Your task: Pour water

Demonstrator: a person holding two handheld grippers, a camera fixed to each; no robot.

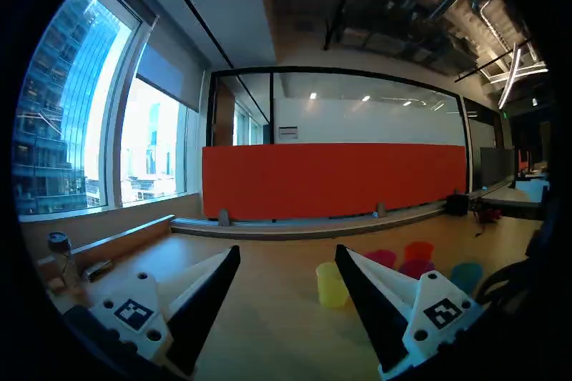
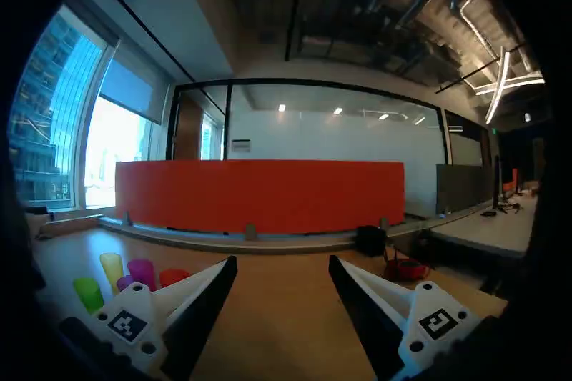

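In the left gripper view, my left gripper (image 1: 286, 252) stands open above a wooden table (image 1: 272, 317) with nothing between its fingers. A yellow cup (image 1: 331, 284) sits just inside the right finger, and behind that finger are a magenta cup (image 1: 382, 258), an orange cup (image 1: 418, 249), a purple cup (image 1: 415, 267) and a blue cup (image 1: 466, 275). A small clear bottle with a dark cap (image 1: 58, 249) stands at the far left by the window ledge. In the right gripper view, my right gripper (image 2: 281, 261) is open and empty. Off to its left are a green cup (image 2: 88, 293), a yellow cup (image 2: 111, 266), a magenta cup (image 2: 141, 272) and a red cup (image 2: 173, 276).
An orange partition (image 1: 329, 179) runs along the table's far edge, with glass walls behind it. Large windows (image 1: 64, 131) line the left side. In the right gripper view, a black object (image 2: 370, 240) and a red object (image 2: 406, 269) sit at the back right, beside another desk (image 2: 493, 231).
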